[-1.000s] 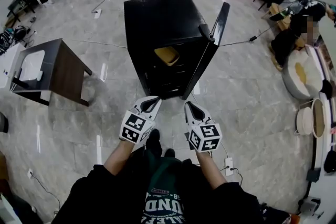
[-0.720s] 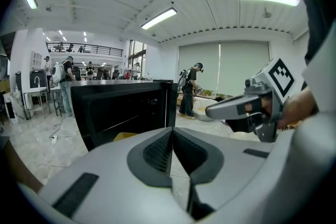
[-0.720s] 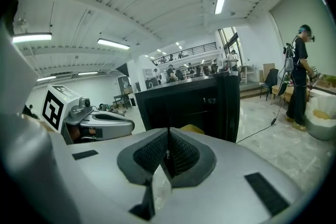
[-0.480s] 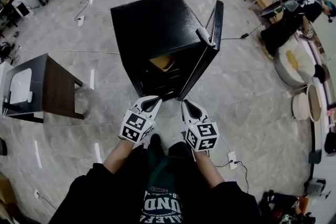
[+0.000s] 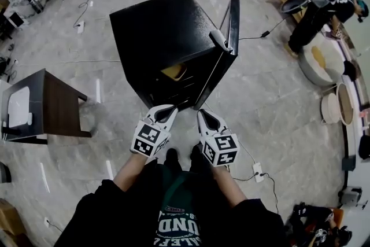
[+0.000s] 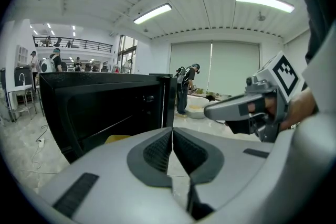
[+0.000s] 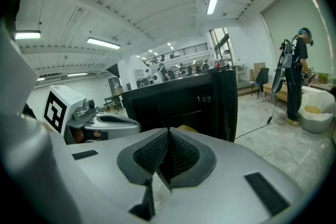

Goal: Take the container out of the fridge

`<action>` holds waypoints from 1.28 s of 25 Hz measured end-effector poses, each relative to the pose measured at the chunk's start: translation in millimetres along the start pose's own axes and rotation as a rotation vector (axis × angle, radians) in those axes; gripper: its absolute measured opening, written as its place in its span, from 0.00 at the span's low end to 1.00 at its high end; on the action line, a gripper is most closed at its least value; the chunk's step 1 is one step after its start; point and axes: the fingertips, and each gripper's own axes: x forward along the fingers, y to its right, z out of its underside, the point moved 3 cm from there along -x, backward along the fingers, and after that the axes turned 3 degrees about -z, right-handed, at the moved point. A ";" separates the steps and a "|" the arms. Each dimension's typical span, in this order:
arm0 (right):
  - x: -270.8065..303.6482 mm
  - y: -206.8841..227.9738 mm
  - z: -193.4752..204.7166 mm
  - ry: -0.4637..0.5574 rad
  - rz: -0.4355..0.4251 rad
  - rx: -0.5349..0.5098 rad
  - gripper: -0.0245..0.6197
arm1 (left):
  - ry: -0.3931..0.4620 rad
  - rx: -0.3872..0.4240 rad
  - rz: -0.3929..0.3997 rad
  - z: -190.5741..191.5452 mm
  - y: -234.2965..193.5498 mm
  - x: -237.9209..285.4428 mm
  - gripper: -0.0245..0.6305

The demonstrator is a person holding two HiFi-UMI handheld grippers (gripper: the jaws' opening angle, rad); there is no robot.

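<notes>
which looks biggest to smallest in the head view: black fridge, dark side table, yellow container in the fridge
1. black fridge
2. dark side table
3. yellow container, only partly visible inside the fridge

The room is lit brightly and evenly by long ceiling lamps (image 6: 264, 1), seen as white strips in both gripper views, and their glare is thrown back in pale streaks by the polished floor (image 5: 272, 101) in the head view. Strong fisheye bending is shown in all three views, with straight lines bowed toward the rims and the gripper views closed in by a dark round vignette. The inside of the black fridge (image 5: 167, 32) is left in deep shadow.
</notes>
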 end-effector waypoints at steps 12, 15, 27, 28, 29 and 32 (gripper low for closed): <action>9.3 5.3 11.9 -0.022 -0.025 0.023 0.09 | -0.031 0.024 -0.020 3.5 -5.1 12.9 0.06; 7.3 7.8 13.0 -0.023 -0.023 0.028 0.09 | -0.046 0.037 -0.019 4.8 -5.8 16.9 0.06; -1.4 22.2 32.6 -0.062 -0.015 0.034 0.09 | -0.121 0.127 -0.007 10.9 -14.4 46.3 0.07; -2.7 24.2 34.4 -0.065 -0.014 0.038 0.09 | -0.130 0.131 -0.007 11.6 -14.8 49.0 0.09; -3.8 26.1 36.2 -0.068 -0.012 0.041 0.09 | -0.140 0.135 -0.005 12.6 -15.1 51.9 0.14; -5.8 31.4 40.2 -0.075 -0.008 0.052 0.09 | -0.168 0.156 0.004 16.8 -17.0 60.6 0.16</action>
